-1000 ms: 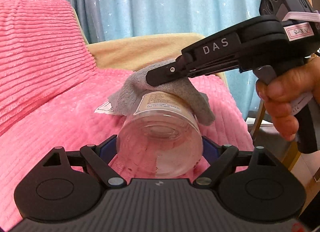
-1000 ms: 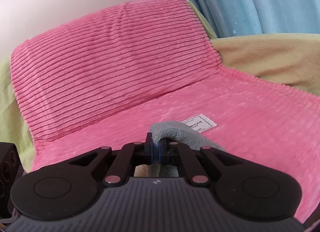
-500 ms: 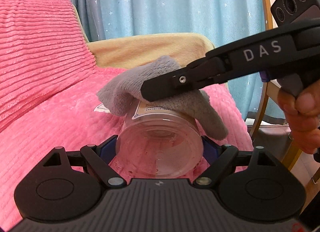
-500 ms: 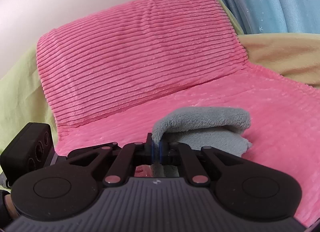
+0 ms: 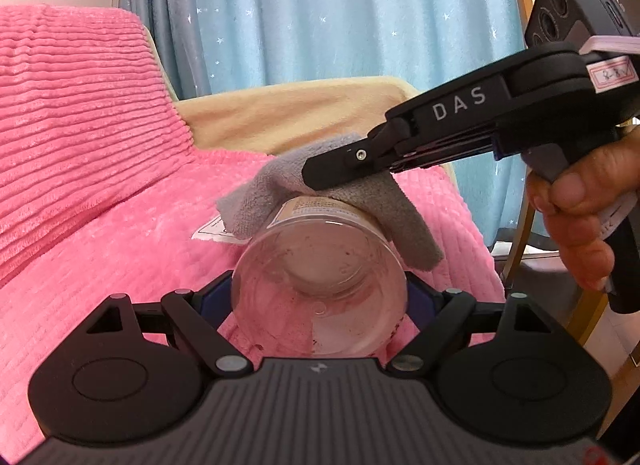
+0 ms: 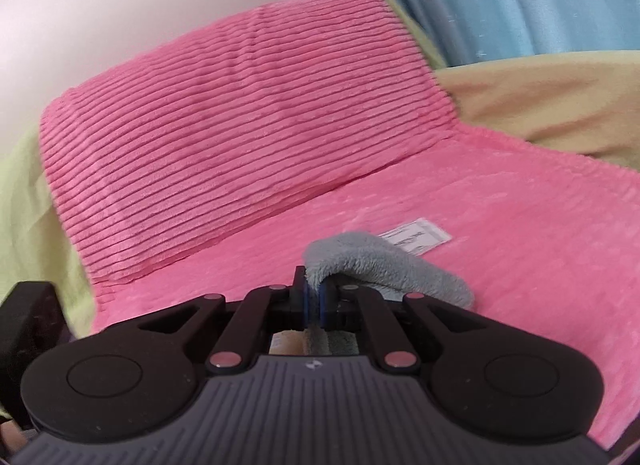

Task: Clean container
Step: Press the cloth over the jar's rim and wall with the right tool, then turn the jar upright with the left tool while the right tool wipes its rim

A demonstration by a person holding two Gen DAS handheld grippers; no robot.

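The left gripper [image 5: 319, 301] is grasping a clear plastic container [image 5: 320, 285], its blue-padded fingers [image 5: 214, 297] pressing on the two sides of the round body. The container is lying on its side with its flat bottom facing the left wrist camera, and reddish specks and smears are showing on the inside of the wall. A printed label is wrapping around the far part of the body. The container is being held just above a pink ribbed blanket [image 5: 120, 245], over the blanket's middle and well in from its edges.

The right gripper [image 5: 320, 175] is reaching in from the right side of the left wrist view, and a person's hand [image 5: 580, 221] is squeezing its handle. Its fingers are clamping a fold of a grey cloth [image 5: 280, 185], and its jaws are opening slightly with the cloth between the pads. In the right wrist view the cloth [image 6: 380, 265] is curling up and over to the right of the narrow gap between the blue pads [image 6: 306, 301]. The cloth is draping over the top of the container, one flap hanging down on the right side and another on the left.

A white paper tag [image 6: 418, 235] is lying flat on the blanket beyond the cloth. The blanket is also covering an upright cushion [image 6: 240, 125] at the back, and a blue curtain [image 5: 340, 17] with small stars is hanging behind.
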